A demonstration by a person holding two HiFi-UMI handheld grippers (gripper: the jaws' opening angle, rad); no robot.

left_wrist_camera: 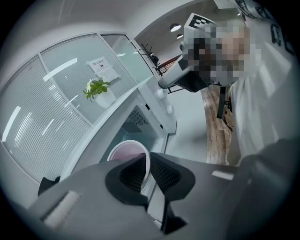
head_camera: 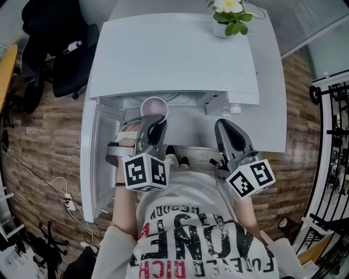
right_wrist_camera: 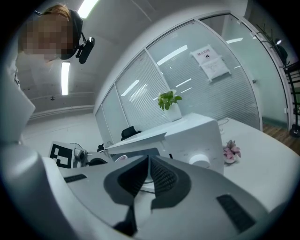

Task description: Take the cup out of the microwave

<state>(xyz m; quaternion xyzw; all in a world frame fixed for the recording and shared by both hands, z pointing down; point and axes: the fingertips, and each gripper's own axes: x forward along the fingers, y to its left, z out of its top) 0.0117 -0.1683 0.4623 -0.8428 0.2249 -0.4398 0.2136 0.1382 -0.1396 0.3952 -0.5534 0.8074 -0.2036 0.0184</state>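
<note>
A dark office chair [head_camera: 65, 60] stands on the wood floor left of the microwave [head_camera: 174, 54], well apart from it. The microwave is white and sits on a white table [head_camera: 272, 109]. Its door [head_camera: 94, 158] is swung fully open at its left side.

The left gripper [head_camera: 156, 121] reaches to the mouth of the microwave's cavity. There it pinches the wall of the cup [head_camera: 155, 105], a pale pink cup with a white rim. In the left gripper view 1 ribbed pad is inside the rim and the other outside, so the 2 jaws are clamped on the cup. The cup stands upright at the microwave's front opening, towards the door side. Its base is hidden, so whether it rests on the cavity floor cannot be told.

The right gripper [head_camera: 224, 128] is in front of the microwave's control-panel side, clear of the opening. Its 2 jaws are pressed together with nothing between them.

A potted plant [head_camera: 230, 16] sits on the microwave's top, at the back right corner. A small pink flower [right_wrist_camera: 230, 151] lies on the table just beside the microwave's right wall, near the round knob [right_wrist_camera: 200, 160].
</note>
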